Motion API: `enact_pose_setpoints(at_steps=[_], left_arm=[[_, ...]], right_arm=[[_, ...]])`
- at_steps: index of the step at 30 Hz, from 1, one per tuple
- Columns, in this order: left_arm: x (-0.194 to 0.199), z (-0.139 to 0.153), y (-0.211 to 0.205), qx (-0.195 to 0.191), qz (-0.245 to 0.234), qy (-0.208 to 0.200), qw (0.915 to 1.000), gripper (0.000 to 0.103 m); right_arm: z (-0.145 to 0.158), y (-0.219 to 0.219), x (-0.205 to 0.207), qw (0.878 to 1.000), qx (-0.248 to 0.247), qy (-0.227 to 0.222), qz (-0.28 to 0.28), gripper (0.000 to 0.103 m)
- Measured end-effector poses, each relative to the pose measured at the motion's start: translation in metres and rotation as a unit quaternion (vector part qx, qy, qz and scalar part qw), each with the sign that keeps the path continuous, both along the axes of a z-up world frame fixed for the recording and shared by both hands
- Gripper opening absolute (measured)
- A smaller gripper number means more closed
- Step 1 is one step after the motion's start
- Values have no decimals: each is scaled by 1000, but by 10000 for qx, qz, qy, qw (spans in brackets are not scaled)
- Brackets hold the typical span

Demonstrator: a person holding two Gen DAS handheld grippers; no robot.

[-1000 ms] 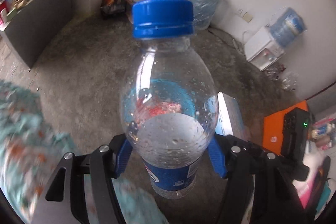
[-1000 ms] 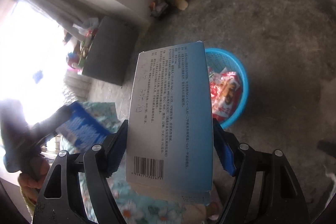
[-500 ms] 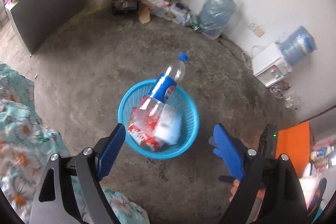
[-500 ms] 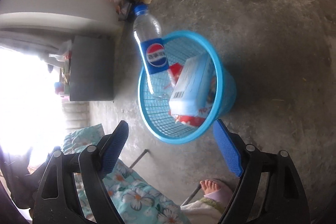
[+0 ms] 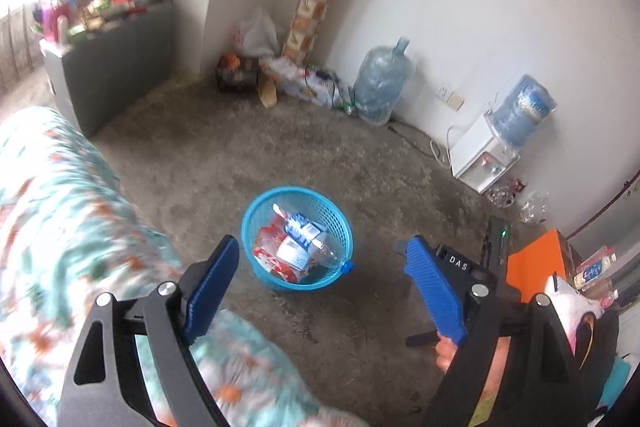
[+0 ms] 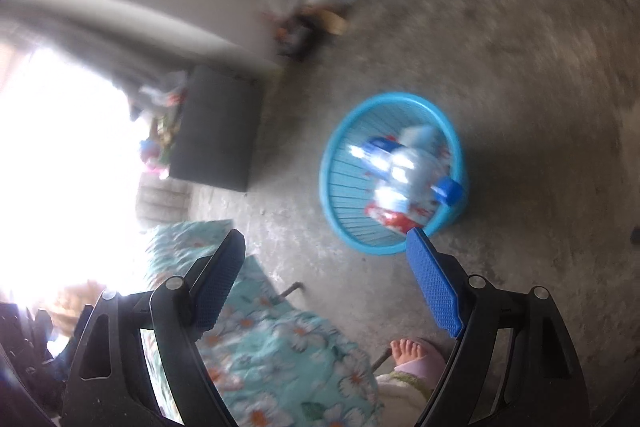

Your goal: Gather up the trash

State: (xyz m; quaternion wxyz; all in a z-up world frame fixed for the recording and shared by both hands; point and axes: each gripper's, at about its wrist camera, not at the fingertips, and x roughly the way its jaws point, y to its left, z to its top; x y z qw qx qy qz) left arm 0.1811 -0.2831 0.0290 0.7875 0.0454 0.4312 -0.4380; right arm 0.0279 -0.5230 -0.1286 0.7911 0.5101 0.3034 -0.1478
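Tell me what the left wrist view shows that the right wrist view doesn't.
Only the left wrist view shows the water dispenser against the wall, the orange box, and the right gripper seen from outside, open and empty. Only the right wrist view shows a person's bare foot by the bed frame and the bright window. Both show the blue basket on the concrete floor with the plastic bottle lying inside it, the flowered bedding, and their own open, empty jaws.
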Motion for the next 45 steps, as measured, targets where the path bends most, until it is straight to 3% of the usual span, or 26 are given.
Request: enact_pose_setpoints(at_steps=[6, 12, 18, 23, 28, 31, 34, 37, 42, 45], left_arm=[[-50, 46, 83, -422, 479, -657, 9958, 95], [-98, 68, 160, -558, 1405, -1196, 9812, 98], [-129, 64, 227, -643, 2502, -1357, 9565, 98], [-146, 55, 264, -398, 3365, -1276, 9321, 98], [-160, 47, 281, 13, 3828, -1515, 9113, 98], [-170, 44, 286, 242, 3997, -1777, 8989, 98], [-181, 39, 292, 226, 4053, -1785, 8963, 98], [-187, 31, 286, 411, 4040, -1660, 8986, 98], [-189, 0, 268, 931, 3955, -1209, 9057, 98], [-187, -17, 260, 1254, 3836, -884, 9107, 97]], right_arm=[[69, 66, 4, 9904, -1192, -334, 619, 80], [120, 140, 4, 9622, -2260, -675, 1361, 88], [148, 204, -2, 9295, -2968, -941, 1976, 94], [169, 246, -10, 9048, -3398, -1224, 2254, 95], [189, 285, -20, 8831, -3888, -1255, 2309, 95], [197, 306, -28, 8633, -4253, -1212, 2432, 95], [200, 320, -43, 8391, -4704, -1152, 2475, 95], [193, 327, -55, 8248, -4975, -944, 2515, 95], [161, 327, -61, 8169, -5056, -151, 2772, 95], [136, 319, -61, 8218, -4929, 547, 2806, 95]])
